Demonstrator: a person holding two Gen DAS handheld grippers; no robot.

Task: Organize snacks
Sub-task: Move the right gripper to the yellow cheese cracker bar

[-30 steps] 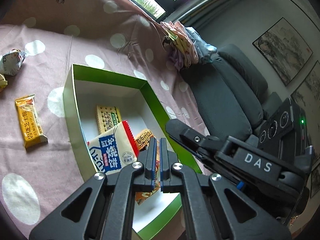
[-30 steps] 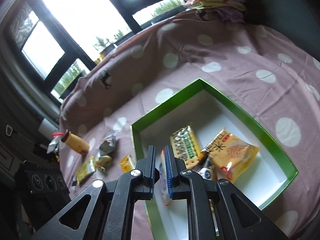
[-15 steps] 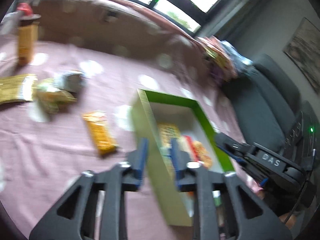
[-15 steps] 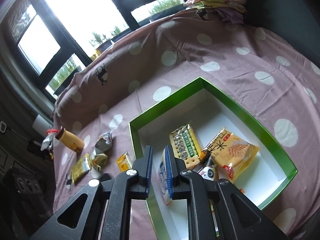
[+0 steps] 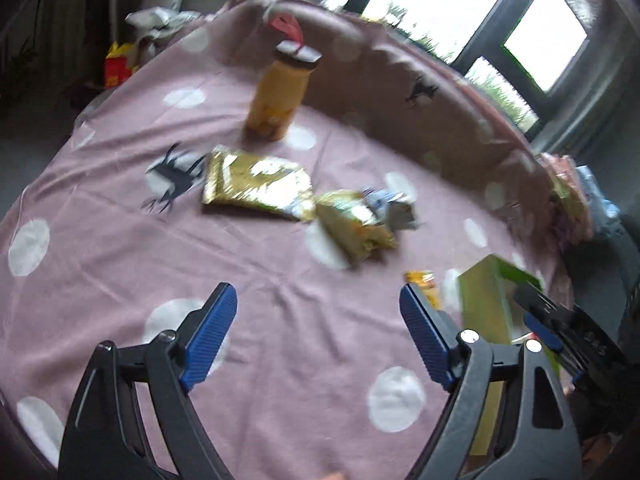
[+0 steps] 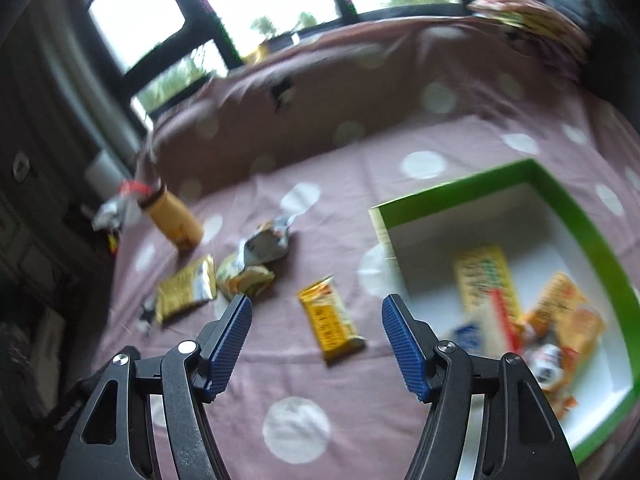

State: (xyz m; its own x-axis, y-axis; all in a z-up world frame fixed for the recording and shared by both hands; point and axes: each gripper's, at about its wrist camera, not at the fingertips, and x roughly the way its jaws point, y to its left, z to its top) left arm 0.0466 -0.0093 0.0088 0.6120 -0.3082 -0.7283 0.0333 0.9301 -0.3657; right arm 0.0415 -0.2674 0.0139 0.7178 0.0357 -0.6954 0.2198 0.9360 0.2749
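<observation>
Both views are blurred by motion. My left gripper (image 5: 318, 300) hangs over the pink dotted cloth (image 5: 120, 248), its jaws opening with nothing between them. Ahead of it lie a gold packet (image 5: 256, 186), a yellow-green packet (image 5: 354, 228) and a silver packet (image 5: 394, 210); behind them stands an orange bottle (image 5: 278, 98). My right gripper (image 6: 316, 306) is also opening and empty, with a yellow snack bar (image 6: 330, 318) lying on the cloth just beyond its fingertips. The green-rimmed white box (image 6: 568, 208) at the right holds several snack packets (image 6: 486, 280).
The box's corner (image 5: 492, 300) and the other gripper (image 5: 560, 328) show at the right of the left wrist view. Folded clothes (image 6: 532, 20) lie at the back right. Windows run behind the bed. A dark cabinet (image 6: 28, 240) stands at the left edge.
Both grippers went from shut to wide apart and swung left, away from above the box and toward the loose snacks on the cloth. The right gripper's view now centres on the yellow bar.
</observation>
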